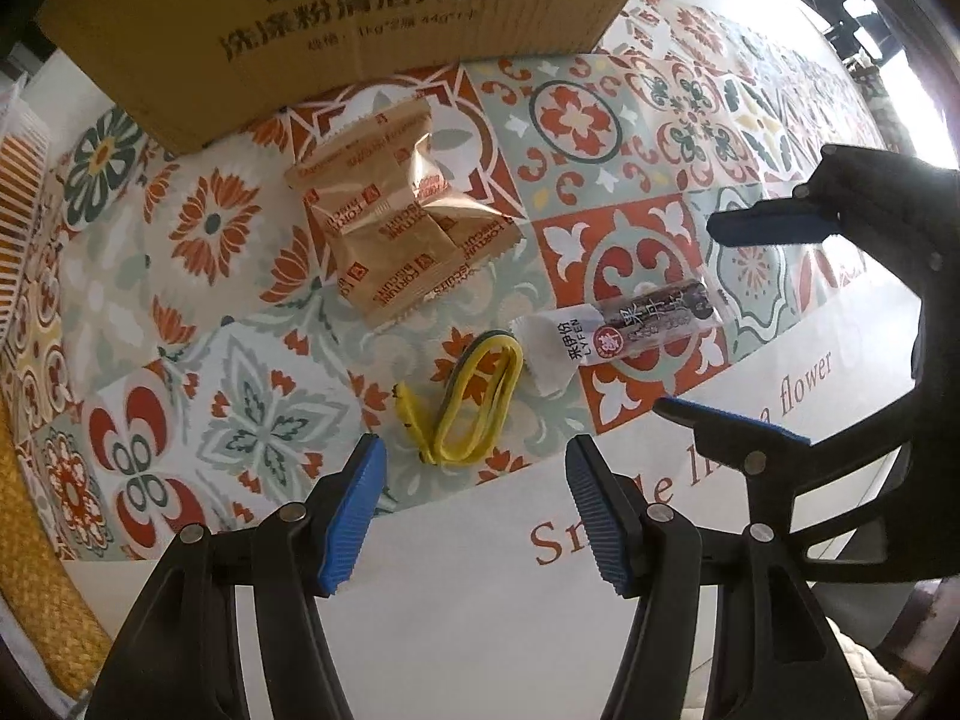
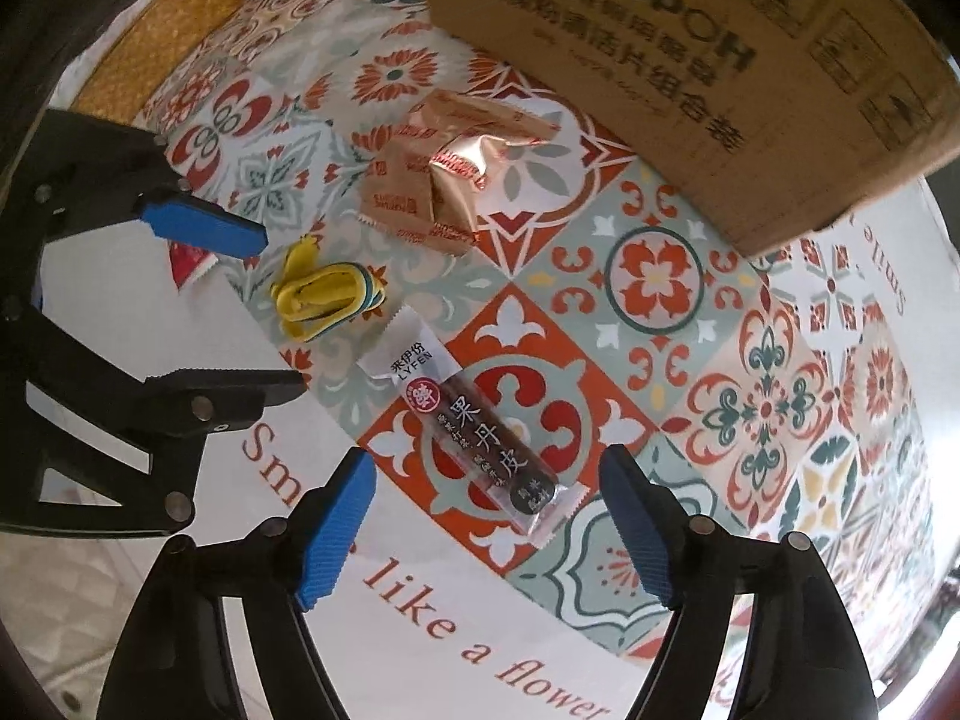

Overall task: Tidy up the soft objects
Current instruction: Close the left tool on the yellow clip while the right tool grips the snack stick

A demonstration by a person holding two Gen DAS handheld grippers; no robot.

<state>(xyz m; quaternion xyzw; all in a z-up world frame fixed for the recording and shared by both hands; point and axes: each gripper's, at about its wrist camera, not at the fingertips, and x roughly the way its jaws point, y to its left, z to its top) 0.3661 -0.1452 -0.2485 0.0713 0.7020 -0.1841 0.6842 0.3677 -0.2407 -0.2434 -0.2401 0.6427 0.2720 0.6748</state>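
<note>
ribbed blue pads on black plastic fingers: left gripper (image 1: pixel 474 516) gapes w/ nothing between, right gripper (image 2: pixel 486 528) likewise spread & empty. 1 folded yellow rubbery band (image 1: pixel 465 402) lies flat just ahead of the left jaws, on the glossy tile-pattern tablecloth (image 1: pixel 240 420) near its white printed edge. 1 long crinkly snack bar (image 2: pixel 474 426), clear-and-white wrapper, lies just ahead of the right jaws, not touched. 2 tan foil biscuit packets (image 1: pixel 396 210), puffy, overlapping, farther in by 1 cardboard box (image 1: pixel 336 30).
</note>
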